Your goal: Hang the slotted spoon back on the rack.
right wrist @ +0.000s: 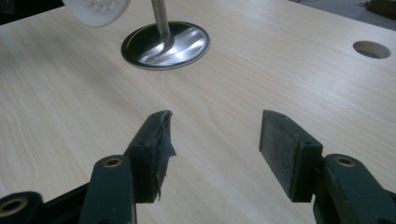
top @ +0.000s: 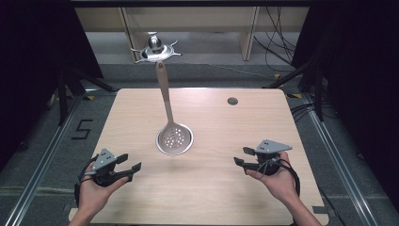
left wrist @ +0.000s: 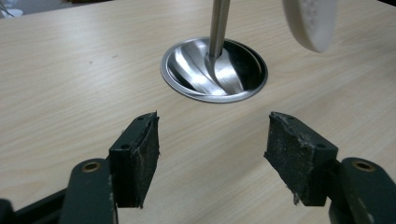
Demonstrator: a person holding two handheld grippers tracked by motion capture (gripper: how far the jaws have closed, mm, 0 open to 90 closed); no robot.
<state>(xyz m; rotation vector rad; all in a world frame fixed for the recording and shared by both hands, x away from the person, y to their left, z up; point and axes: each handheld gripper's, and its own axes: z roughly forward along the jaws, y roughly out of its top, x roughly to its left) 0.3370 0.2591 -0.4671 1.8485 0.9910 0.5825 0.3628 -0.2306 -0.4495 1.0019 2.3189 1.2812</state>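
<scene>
left gripper (top: 131,172): jaws apart, holding nothing
right gripper (top: 241,156): jaws apart, holding nothing
strainer ladle (top: 174,139): on the table (top: 226,188), ahead of both grippers, between them; handle (top: 164,92) points away
step: approach, nothing grasped yet
next: probably left gripper moves forward to the bowl rim (left wrist: 214,97); thin metal, needs an edge pinch

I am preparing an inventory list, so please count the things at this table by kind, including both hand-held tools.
Metal stand with round base and pole: 1
White perforated skimmer: 1
Hand-held tools: 2, the left tool and the right tool, both open
Total: 4
</scene>
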